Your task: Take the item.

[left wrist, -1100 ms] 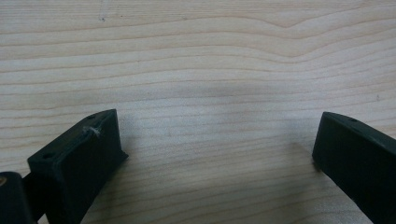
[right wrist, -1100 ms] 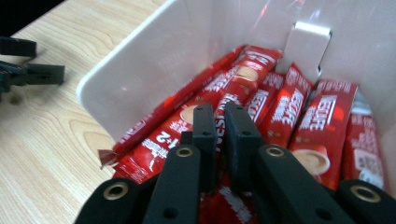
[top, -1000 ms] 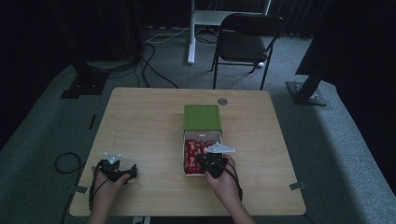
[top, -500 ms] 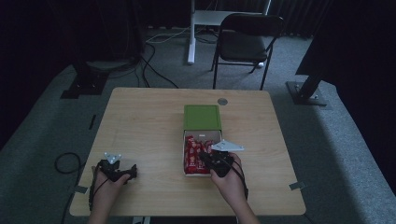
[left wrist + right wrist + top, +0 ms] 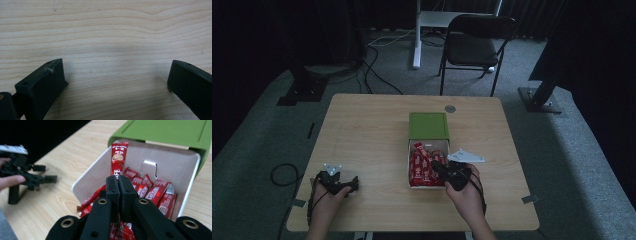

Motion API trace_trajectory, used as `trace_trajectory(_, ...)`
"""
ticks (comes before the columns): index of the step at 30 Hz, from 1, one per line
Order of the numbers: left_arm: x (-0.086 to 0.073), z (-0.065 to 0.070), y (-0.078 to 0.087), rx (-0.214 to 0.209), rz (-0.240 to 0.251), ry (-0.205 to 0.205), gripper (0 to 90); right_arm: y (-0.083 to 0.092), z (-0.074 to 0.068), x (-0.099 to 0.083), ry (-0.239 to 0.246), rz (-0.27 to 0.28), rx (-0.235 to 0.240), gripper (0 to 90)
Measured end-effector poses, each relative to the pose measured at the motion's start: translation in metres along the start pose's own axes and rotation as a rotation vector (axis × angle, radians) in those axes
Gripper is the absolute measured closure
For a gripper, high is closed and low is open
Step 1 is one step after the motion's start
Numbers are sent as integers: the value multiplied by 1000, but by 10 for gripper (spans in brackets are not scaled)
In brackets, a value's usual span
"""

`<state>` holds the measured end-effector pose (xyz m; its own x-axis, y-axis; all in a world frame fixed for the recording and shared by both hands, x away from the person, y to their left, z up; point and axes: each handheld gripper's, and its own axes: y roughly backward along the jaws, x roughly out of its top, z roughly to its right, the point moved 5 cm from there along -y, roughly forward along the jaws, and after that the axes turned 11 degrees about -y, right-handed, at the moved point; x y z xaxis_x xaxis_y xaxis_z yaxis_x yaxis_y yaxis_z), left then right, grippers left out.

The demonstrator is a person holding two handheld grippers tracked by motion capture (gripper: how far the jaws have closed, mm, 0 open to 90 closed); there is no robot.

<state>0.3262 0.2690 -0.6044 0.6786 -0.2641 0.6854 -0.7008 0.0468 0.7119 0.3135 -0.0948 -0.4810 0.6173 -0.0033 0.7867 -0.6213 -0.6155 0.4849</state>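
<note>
Nearest the person, the left gripper [image 5: 353, 184] is resting low on the wooden surface [image 5: 367, 130] at its near left corner, held in the left hand [image 5: 326, 197]. In the left gripper view its two black fingers [image 5: 42, 83] are standing wide apart with nothing but bare wood grain between them.

A little farther in and to the right, the right hand [image 5: 468, 192] is holding the right gripper [image 5: 435, 163] over the near end of a white box [image 5: 410, 165]. In the right gripper view its fingers [image 5: 113, 187] are pressing flat together, pinching the lower end of one red sachet [image 5: 119, 157]. The sachet is standing nearly upright out of the fingers, its top reaching up against the white inner wall of the box [image 5: 172, 160], above the other red sachets [image 5: 152, 192] that are lying packed in the bottom. The grey three-cornered plate [image 5: 466, 156] on this gripper is sticking out to the right, over the surface beside the box.

Beyond the opening, the green lid [image 5: 428, 125] is lying tipped back from the far end of the box, flat toward the middle of the surface. Past it, near the far edge, a small round grey disc [image 5: 450, 108] is sitting in the wood.

Farther off, on the grey carpet, a dark folding chair [image 5: 477, 45] is standing beside a white stand leg [image 5: 416, 35], with black cables [image 5: 377, 60] trailing to the left.
</note>
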Motion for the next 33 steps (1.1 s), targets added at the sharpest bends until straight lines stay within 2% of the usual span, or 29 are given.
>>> trace_trajectory(5, 0, 0, 0, 0, 0, 0, 20, 10, 0, 8, -12, 26, 17, 878)
trace_trajectory(10, 0, 0, 0, 0, 0, 0, 20, 19, 5, 18, -18, 56, 10, 878)
trace_trajectory(14, 0, 0, 0, 0, 0, 0, 20, 24, 14, 26, -34, 91, -7, 877)
trace_trajectory(23, 0, 0, 0, -1, -2, 0, 20, 35, 37, 37, -46, 144, -74, 876)
trace_trajectory(24, 0, 0, 0, -1, -2, -1, 20, 37, 44, 38, -45, 154, -96, 876)
trace_trajectory(33, 0, 0, 0, 0, 0, 0, 20, 48, 70, 34, -78, 179, -149, 875)
